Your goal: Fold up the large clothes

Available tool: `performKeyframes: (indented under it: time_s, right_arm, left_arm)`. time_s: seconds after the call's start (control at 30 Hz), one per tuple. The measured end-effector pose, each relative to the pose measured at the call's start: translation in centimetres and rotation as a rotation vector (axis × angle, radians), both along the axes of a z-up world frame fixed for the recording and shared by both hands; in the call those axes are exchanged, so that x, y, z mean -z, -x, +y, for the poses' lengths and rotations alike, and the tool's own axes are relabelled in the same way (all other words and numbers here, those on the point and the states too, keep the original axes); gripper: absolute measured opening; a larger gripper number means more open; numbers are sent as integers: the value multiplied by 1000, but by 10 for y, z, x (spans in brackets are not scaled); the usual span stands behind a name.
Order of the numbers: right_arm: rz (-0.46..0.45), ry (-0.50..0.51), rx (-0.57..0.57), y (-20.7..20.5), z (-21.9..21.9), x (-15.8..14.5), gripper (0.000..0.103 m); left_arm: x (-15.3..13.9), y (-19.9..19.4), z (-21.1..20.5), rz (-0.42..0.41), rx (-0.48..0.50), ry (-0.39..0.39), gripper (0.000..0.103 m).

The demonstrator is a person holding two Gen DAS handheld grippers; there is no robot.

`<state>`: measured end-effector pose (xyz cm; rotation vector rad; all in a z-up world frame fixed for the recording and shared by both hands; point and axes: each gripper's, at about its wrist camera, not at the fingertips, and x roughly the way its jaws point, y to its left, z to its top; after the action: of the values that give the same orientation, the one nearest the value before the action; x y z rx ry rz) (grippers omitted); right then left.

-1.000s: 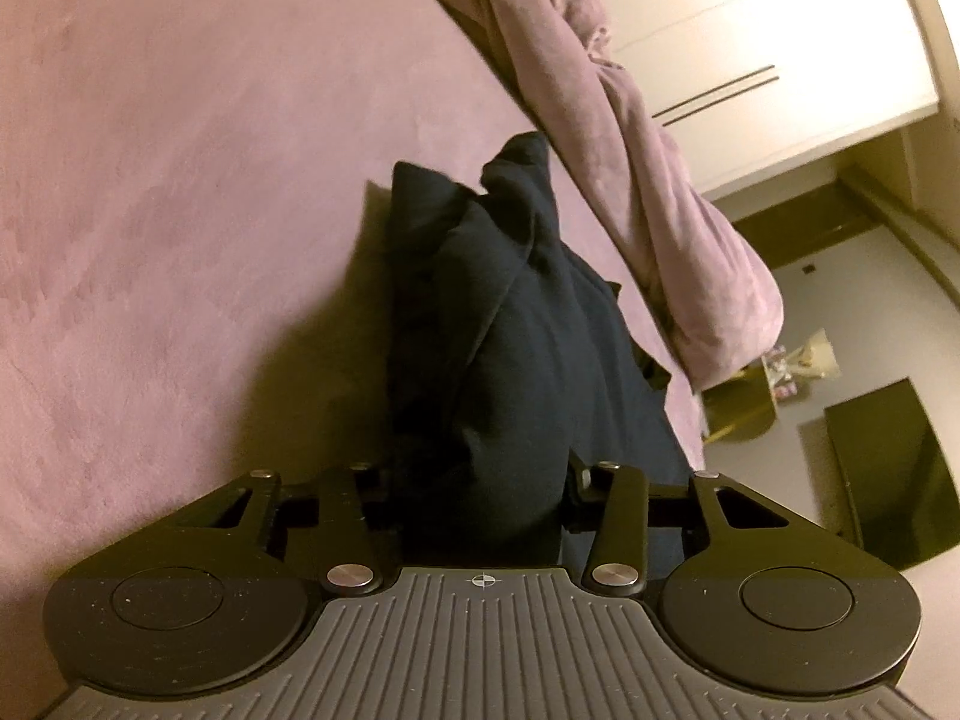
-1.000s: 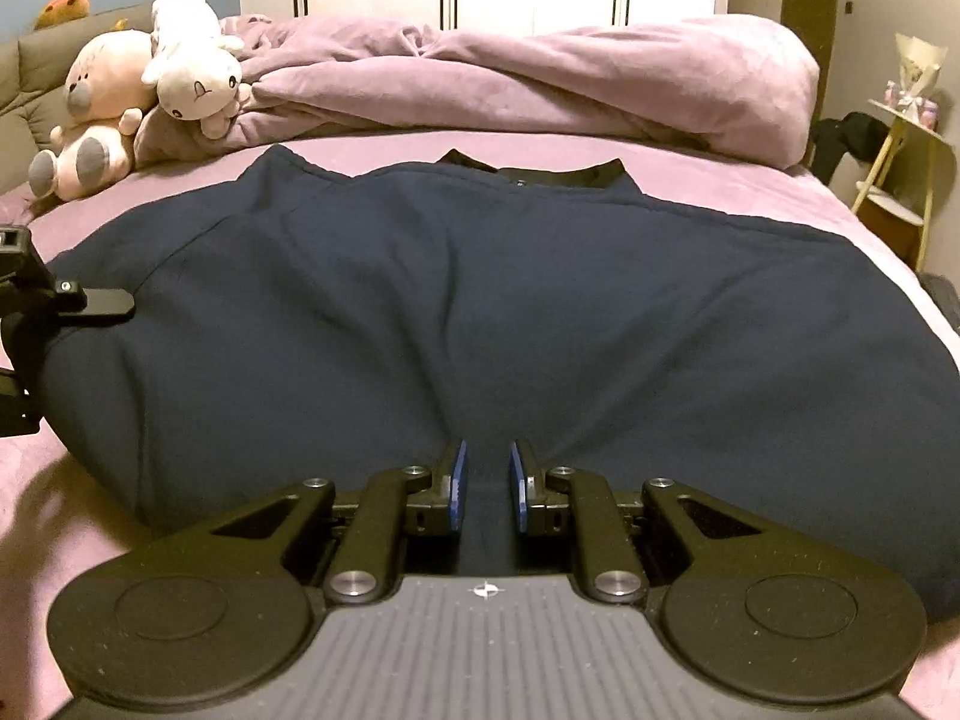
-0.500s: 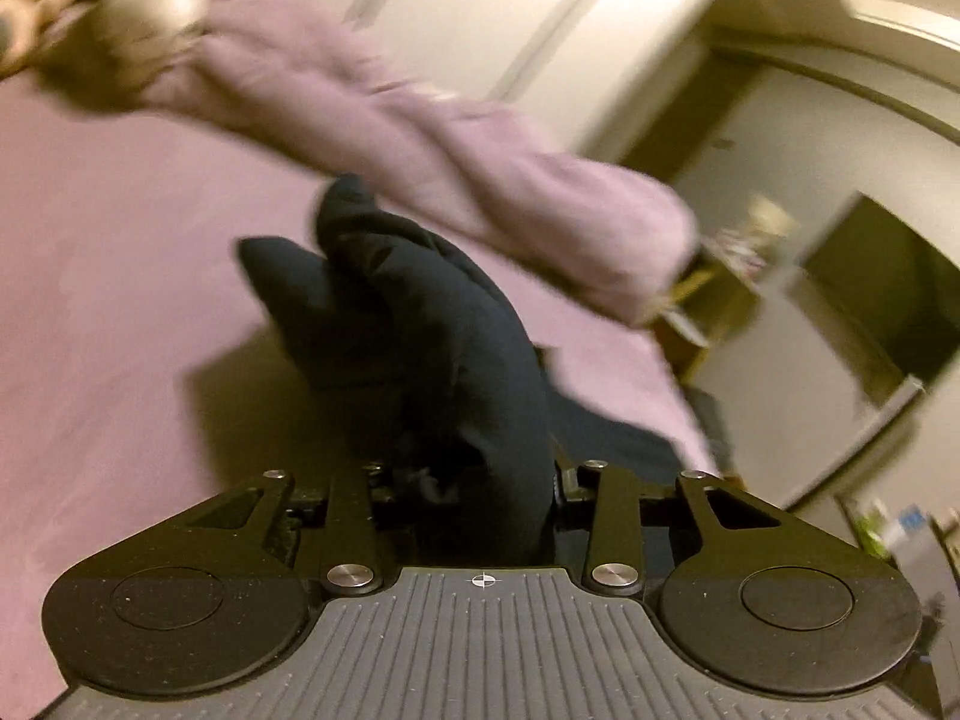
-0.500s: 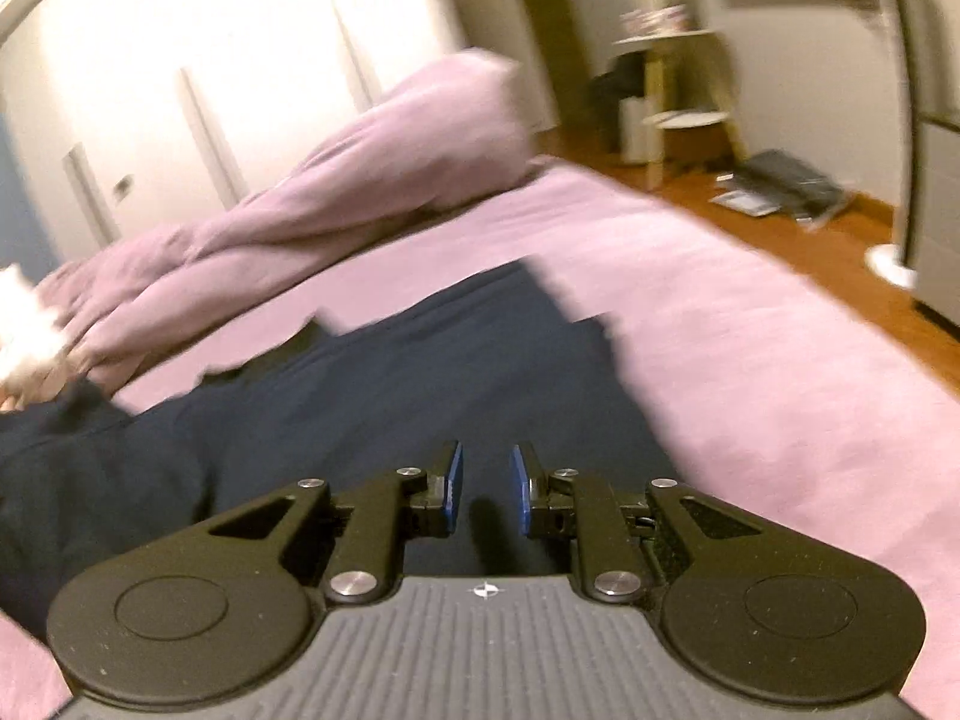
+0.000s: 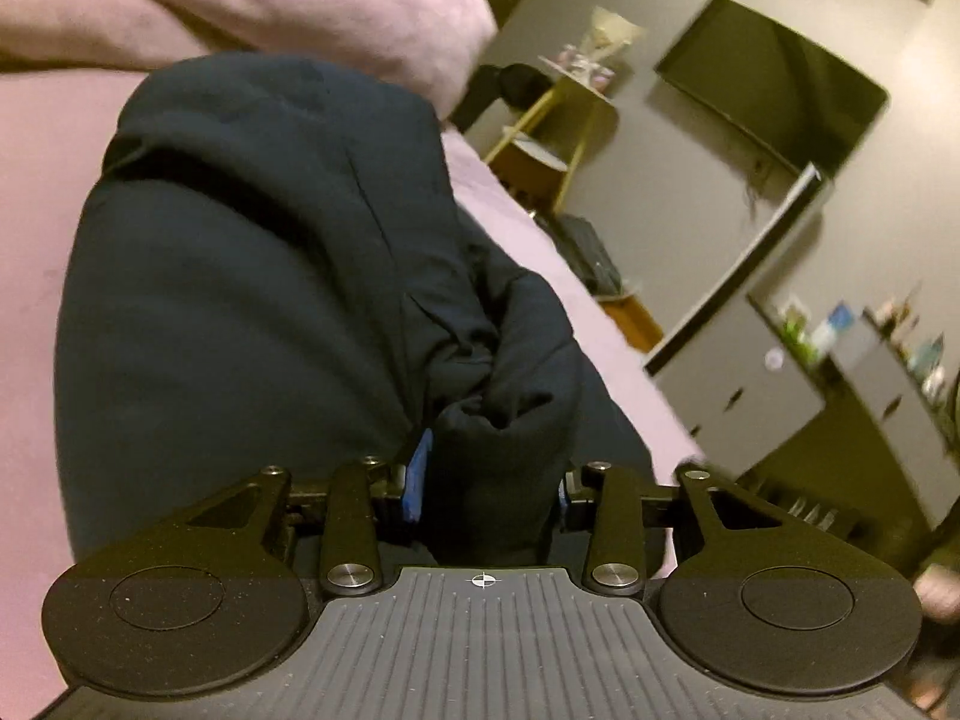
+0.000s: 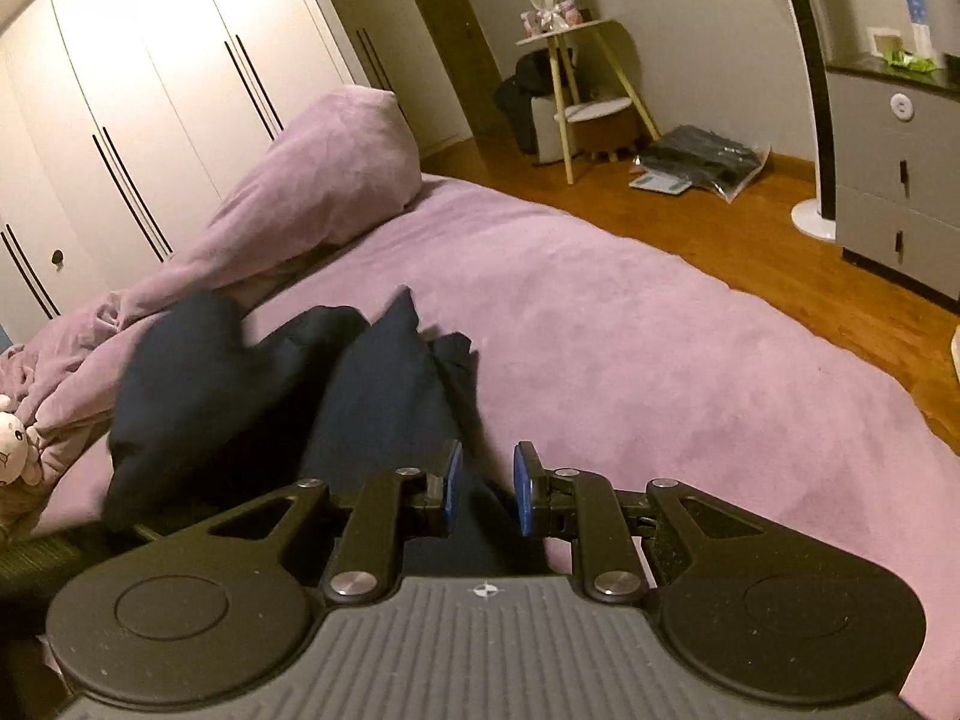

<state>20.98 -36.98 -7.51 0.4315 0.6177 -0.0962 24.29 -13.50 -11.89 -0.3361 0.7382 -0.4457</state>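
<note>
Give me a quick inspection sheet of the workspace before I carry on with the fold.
Surface: mauve plush bedspread, bare to the right of the garment.
Job's things: dark navy fabric garment, bunched and partly lifted, not flat.
Clutter: crumpled mauve duvet along the far side; white plush toy at the left edge.
Grippers: left gripper clamps a thick bunch of the garment, jaws just widened slightly. Right gripper jaws narrow, the garment's edge between the pads; grip unclear.
Cables: nothing seen.
Surroundings: white wardrobe doors, wooden floor, side table on slanted legs, grey drawer cabinet.
</note>
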Motion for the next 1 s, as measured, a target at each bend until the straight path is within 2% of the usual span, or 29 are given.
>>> performKeyframes:
  time_s: [0.03,0.07,0.13,0.23,0.33,0.4,0.47,0.57,0.63,0.73,0.8,0.9,0.97,1.0]
  right_arm:
    - [-2,-1,-5,1,0,-1,18]
    - [-7,-1,-11,2,0,-3,19]
    - [-19,2,-31,1,1,-7,20]
    - [-45,-4,-71,0,8,-19,20]
    - [-108,-38,-155,-7,21,-39,20]
    - [-139,-30,-223,-11,36,-50,20]
    - [-165,15,-287,-17,54,-57,20]
    - [-162,42,-345,-30,80,-57,20]
    - [-102,79,-358,-40,94,-46,20]
    - [21,206,-321,-46,103,-24,18]
    - [99,198,-305,-47,91,1,14]
    - [81,207,-319,-39,80,24,14]
    - [65,206,-339,-38,77,21,14]
    - [57,182,-349,-40,74,17,15]
  left_arm:
    - [-4,5,-2,-29,1,-17,50]
    - [-8,8,-1,-39,-1,-6,61]
    - [-17,16,11,-12,3,76,71]
    - [-25,24,32,36,-21,182,73]
    - [-33,47,58,94,-20,271,73]
    - [-38,62,78,110,-59,303,73]
    - [-45,72,97,93,-115,281,73]
    - [-46,73,117,80,-238,204,73]
    - [-39,69,129,120,-295,216,73]
    - [-27,56,135,173,-351,236,73]
    - [-19,50,136,187,-368,215,73]
    - [-8,35,133,206,-402,151,73]
    - [-9,27,132,219,-436,106,72]
    - [-6,25,132,227,-440,108,72]
